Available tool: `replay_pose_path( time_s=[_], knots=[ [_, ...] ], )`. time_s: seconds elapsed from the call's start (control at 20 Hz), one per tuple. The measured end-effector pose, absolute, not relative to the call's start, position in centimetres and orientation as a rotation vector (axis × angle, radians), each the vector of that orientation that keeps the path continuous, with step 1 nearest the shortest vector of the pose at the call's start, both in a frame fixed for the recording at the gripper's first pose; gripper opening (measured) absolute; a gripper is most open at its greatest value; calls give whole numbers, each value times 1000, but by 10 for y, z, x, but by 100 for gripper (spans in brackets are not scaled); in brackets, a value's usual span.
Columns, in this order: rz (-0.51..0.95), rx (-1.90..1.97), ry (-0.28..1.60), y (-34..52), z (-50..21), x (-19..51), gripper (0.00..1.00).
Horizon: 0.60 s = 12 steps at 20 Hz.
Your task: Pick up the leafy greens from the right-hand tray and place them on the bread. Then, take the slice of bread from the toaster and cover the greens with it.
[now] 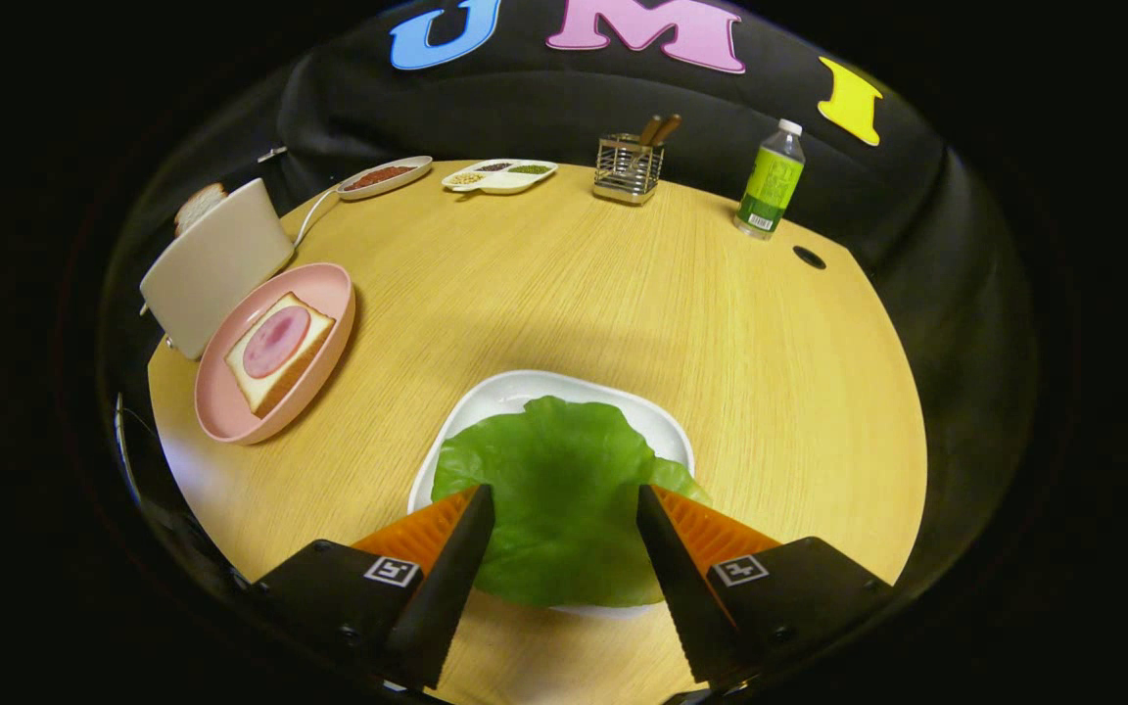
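Spread fingers (467, 534) of gripper (564, 504) hide lettuce leaf (564, 480) edges.

Tongs (564, 499) spread wide, fingers level, seemingly angled downward.

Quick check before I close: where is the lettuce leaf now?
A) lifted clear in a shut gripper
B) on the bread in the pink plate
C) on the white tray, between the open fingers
C: the lettuce leaf lies on the white tray, with the gripper open around it.
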State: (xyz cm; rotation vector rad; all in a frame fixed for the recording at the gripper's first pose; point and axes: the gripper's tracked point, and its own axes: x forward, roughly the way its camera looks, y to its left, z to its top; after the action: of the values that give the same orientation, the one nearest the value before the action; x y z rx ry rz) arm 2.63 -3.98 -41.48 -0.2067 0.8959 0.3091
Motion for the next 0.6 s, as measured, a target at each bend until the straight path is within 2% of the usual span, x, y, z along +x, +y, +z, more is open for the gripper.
replay_pose_path(
  time_s=[0.25,0.35,0.4,0.5,0.6],
  knots=[
    [307,-193,906,-38,-419,24,85],
    [291,-197,923,-38,-419,23,68],
    [285,-190,932,-37,-418,23,68],
    [263,-185,949,-37,-420,23,48],
    [273,-195,964,-35,-420,22,46]
  ],
)
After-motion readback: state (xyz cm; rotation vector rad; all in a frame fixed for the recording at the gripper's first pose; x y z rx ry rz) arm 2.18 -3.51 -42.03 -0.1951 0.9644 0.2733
